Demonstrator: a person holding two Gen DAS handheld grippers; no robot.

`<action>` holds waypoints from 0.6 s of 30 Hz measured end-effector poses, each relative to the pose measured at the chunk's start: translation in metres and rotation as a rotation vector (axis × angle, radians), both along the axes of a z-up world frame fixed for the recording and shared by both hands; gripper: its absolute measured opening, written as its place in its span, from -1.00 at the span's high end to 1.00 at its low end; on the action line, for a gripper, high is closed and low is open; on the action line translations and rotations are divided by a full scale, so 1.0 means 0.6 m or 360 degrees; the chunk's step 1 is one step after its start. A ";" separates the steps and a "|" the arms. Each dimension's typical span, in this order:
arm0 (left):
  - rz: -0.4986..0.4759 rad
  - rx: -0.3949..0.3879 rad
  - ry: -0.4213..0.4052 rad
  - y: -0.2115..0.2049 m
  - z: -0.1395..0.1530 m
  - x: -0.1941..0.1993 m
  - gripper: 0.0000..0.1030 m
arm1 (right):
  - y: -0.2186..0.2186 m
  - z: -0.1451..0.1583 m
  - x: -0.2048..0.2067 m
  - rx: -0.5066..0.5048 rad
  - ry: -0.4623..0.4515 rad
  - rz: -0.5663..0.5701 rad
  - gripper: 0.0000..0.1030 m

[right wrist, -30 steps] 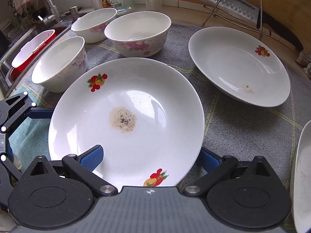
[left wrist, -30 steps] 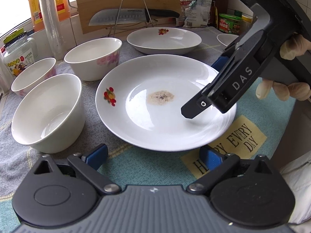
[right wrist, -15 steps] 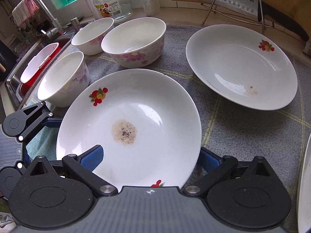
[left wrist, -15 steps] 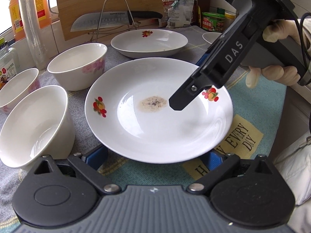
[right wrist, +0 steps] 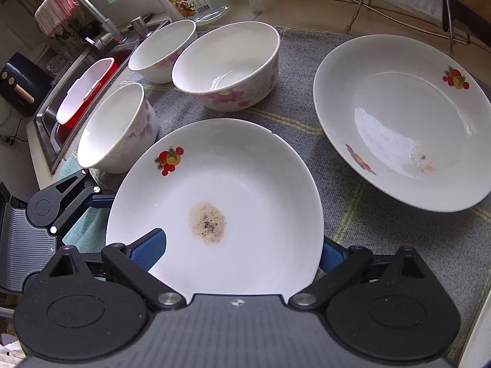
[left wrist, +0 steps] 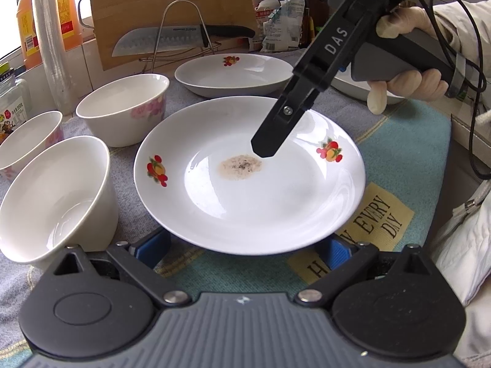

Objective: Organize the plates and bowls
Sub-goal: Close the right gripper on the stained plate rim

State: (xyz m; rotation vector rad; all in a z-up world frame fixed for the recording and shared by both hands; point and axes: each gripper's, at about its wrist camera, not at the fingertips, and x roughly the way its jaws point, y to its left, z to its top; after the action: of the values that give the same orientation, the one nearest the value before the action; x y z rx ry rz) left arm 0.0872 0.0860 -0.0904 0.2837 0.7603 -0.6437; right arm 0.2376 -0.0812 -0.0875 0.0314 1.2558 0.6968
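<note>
The plate (right wrist: 251,184) sits centre frame between the spread, just-closing right gripper (right wrist: 242,253); one finger (left wrist: 273,138) hangs above its well. The left gripper (left wrist: 245,245) gapes too. Closing may skid it, perhaps into the bowl (right wrist: 116,128).

Right claw (right wrist: 242,254) spread wide over near edge of round white fruit-printed plate (right wrist: 245,184), jaws just narrowed slightly, one blue pad (right wrist: 150,247) above plate's surface. Brown speckled stain (right wrist: 207,222) at centre. Three white floral bowls (right wrist: 227,64) beyond.
</note>
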 end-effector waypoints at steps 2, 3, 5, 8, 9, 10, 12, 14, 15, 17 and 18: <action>0.0004 0.0002 0.0001 -0.001 0.000 0.000 -0.95 | 0.001 0.000 0.008 0.0005 0.0010 0.0012 -0.93; 0.0006 0.0003 0.0000 -0.001 0.000 0.000 -0.95 | 0.000 -0.001 0.012 0.0011 0.0019 0.0017 -0.90; 0.0011 0.0002 -0.0002 -0.001 0.000 0.001 -0.95 | -0.002 0.000 0.017 0.0016 0.0029 0.0018 -0.87; 0.0011 0.0003 -0.0003 -0.001 0.000 0.001 -0.95 | -0.005 0.001 0.024 0.0030 0.0045 0.0020 -0.81; 0.0010 0.0004 -0.0002 -0.001 0.000 0.001 -0.95 | -0.005 0.001 0.027 0.0029 0.0046 0.0021 -0.79; 0.0008 0.0006 -0.0001 -0.002 0.000 0.002 -0.95 | -0.005 0.002 0.029 0.0029 0.0049 0.0025 -0.78; 0.0001 0.0011 -0.0004 -0.003 0.000 0.003 -0.95 | -0.006 0.001 0.034 0.0033 0.0061 0.0031 -0.75; -0.0002 0.0019 -0.0004 -0.004 0.001 0.003 -0.95 | -0.005 0.002 0.040 0.0030 0.0068 0.0031 -0.70; -0.0007 0.0027 -0.0012 -0.006 0.002 0.002 -0.95 | -0.006 0.002 0.043 0.0036 0.0072 0.0027 -0.68; -0.0024 0.0039 -0.0034 -0.009 0.004 -0.001 -0.92 | -0.008 0.001 0.048 0.0050 0.0087 0.0019 -0.66; -0.0044 0.0051 -0.0055 -0.012 0.006 -0.004 -0.91 | -0.008 0.000 0.049 0.0050 0.0091 0.0019 -0.65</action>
State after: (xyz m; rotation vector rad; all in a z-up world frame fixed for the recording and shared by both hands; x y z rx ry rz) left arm 0.0851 0.0785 -0.0869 0.3347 0.7354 -0.6514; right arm 0.2672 -0.0859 -0.0874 0.0702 1.3007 0.7306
